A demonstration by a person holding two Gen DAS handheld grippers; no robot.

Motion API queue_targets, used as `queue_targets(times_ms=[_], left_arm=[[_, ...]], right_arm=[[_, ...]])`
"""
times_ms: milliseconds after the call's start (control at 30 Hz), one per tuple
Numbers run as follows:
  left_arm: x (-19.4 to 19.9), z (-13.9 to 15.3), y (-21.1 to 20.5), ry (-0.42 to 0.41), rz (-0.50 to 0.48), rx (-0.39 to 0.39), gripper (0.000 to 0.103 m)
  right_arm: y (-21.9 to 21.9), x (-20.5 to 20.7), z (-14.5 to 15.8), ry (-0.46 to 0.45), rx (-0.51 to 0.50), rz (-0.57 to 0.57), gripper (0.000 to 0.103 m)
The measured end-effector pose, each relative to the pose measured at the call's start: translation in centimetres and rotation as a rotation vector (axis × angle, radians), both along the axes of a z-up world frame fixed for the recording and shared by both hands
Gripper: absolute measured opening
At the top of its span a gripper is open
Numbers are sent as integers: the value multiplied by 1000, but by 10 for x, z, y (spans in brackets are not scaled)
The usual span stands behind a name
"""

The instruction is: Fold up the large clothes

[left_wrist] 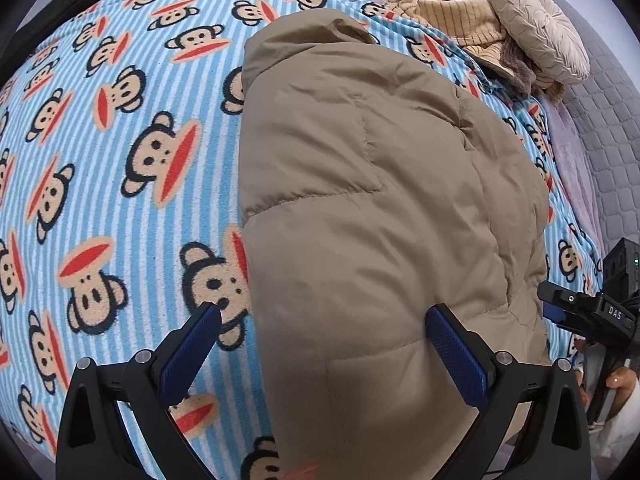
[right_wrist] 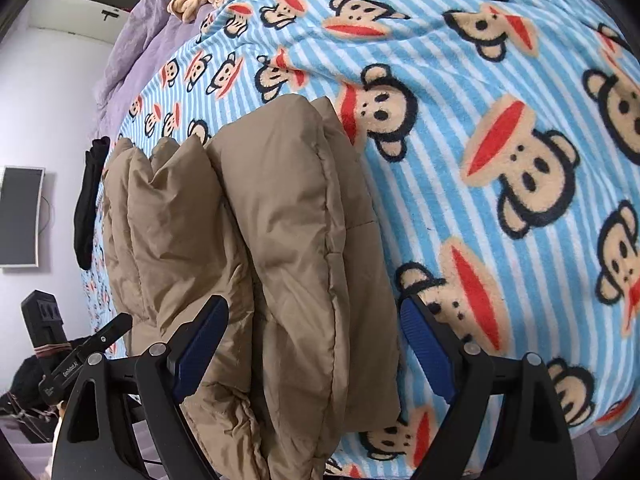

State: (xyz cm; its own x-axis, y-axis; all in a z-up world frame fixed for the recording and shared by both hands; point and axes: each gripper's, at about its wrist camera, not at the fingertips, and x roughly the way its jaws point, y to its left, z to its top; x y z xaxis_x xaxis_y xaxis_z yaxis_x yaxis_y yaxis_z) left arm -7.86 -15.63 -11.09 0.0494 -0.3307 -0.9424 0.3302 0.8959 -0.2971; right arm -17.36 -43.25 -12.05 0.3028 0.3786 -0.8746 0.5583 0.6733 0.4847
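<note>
At the bottom of the left wrist view, the left gripper [left_wrist: 323, 330] stands spread wide and grips nothing, its 2 blue-padded fingers [left_wrist: 192, 350] straddling the left edge of a tan puffer jacket [left_wrist: 360, 200]. The jacket lies folded into a long bundle running from the bottom centre up to the upper middle of the frame, resting on a blue-striped monkey-print blanket [left_wrist: 120, 140]. At the right edge the right gripper [left_wrist: 556, 304] shows from the side; whether it is released cannot be told there. Beyond the jacket, in the upper right, lie a beige ribbed garment [left_wrist: 460, 16] and a round pleated cushion [left_wrist: 536, 20] on a purple sheet [left_wrist: 576, 152].

Low in the right wrist view, the right gripper [right_wrist: 314, 320] is likewise released, its fingers wide apart on either side of the jacket's [right_wrist: 280, 220] stacked padded layers. A black garment [right_wrist: 90, 200] hangs at the blanket's [right_wrist: 460, 100] left edge, with a wall screen [right_wrist: 20, 216] at far left.
</note>
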Motion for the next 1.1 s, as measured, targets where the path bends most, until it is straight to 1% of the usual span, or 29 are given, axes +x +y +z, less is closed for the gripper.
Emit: queue_targets(times_ms=[167,300,367,433,467,500,567,633,767,867,967,1033,1100], left_arm=[[11,-12,-2,53,6,-67,103],[15,-17,-9,72,-1,-89,103],[16,-19,-12,76,-3,-93,103],[18,-21,-15,78,-4,-95,103],[18,-21,-15,80,-4,-98,103],[19,-22,-17,82,-3,-100,103],[22,-23,-19,87,-2,-104,103],[25,-24,-19,90,-3,-112,103],[35,-22,-14,71,-17,-133,103],[47,-26,-8,75,-12,-162,103],[57,-44,-6,140,-36,-229,103],[62,-60,-5,214,-25,-292,103],[64,-70,-7,268,-8,-338,103]], right_arm=[[-10,5,-20,-15,60,-8,90],[-11,13,-36,-13,96,20,90],[-8,17,-37,-37,123,44,90],[-6,19,-33,-90,168,50,90],[-6,19,-30,-122,204,48,95],[-4,18,-28,-143,232,46,103],[-2,20,-23,-174,263,53,103],[2,25,-21,-165,251,96,103],[14,39,-24,-94,146,213,103],[16,51,-30,-78,136,245,103],[18,62,-40,-58,156,271,103],[21,68,-50,-39,172,287,103],[23,73,-61,-29,207,285,103]])
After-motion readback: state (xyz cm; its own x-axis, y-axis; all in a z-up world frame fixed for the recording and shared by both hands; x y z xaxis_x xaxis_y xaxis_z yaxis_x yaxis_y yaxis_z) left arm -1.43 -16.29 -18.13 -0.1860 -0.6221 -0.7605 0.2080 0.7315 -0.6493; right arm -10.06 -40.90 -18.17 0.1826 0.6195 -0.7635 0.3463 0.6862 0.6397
